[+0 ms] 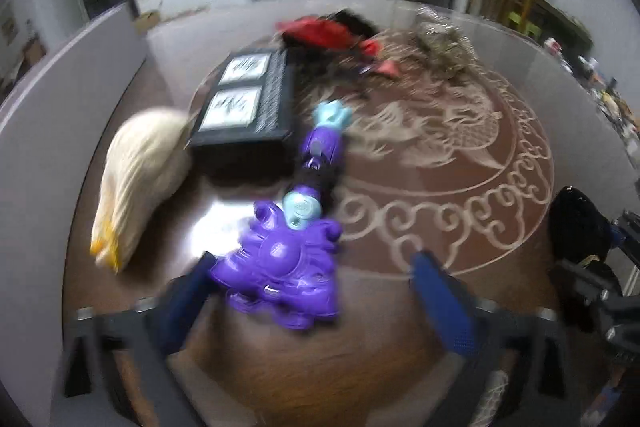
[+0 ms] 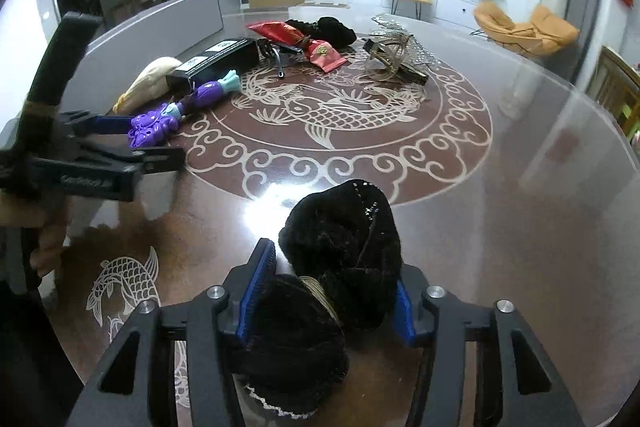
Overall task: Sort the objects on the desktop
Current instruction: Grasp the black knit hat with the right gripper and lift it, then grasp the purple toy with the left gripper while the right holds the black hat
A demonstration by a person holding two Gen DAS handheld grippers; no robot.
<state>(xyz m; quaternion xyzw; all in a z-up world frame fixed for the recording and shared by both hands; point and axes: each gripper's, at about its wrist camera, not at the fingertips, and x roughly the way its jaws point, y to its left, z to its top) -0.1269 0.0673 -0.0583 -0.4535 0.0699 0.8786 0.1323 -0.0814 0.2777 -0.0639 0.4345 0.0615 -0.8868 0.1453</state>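
On the table, sorting barely begun.
Left view: my left claw (image 1: pixel 316 291) stands wide around the purple toy (image 1: pixel 280 267), not pinching; box (image 1: pixel 244 99) and pouches wait beyond. Right view: my right claw (image 2: pixel 332 299) holds a black fur piece (image 2: pixel 344 251) over the glossy, fish-patterned table (image 2: pixel 520 187); living room behind.

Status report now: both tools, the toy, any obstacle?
Left tool open around purple toy, pads not pressing. Right tool shut on black fuzzy item. Dark box and cream bag close beside the toy.
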